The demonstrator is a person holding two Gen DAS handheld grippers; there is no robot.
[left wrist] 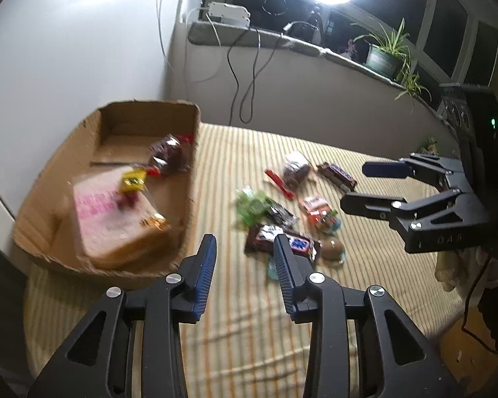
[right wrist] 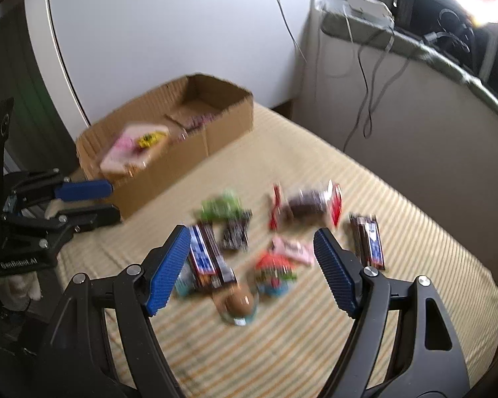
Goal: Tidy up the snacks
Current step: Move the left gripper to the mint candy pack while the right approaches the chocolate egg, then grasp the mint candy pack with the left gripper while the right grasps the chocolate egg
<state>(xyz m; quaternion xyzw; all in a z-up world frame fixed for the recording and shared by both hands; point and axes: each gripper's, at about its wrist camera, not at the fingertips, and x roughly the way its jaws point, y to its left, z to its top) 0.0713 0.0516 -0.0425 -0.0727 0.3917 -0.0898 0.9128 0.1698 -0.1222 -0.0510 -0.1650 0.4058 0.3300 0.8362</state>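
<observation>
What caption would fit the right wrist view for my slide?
Open right gripper above loose snacks on a striped cloth, cardboard box behind.

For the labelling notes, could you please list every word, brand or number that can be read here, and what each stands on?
"GenRobot.AI": white print on the body of the left gripper, seen in the right wrist view.
Pink print on the flat pink packet in the cardboard box: too blurred to read.
Chocolate bar wrappers and other snacks on the striped cloth: too blurred to read.

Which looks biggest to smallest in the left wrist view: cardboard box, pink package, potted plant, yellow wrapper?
1. cardboard box
2. pink package
3. potted plant, farther away, so true size unsure
4. yellow wrapper
</observation>
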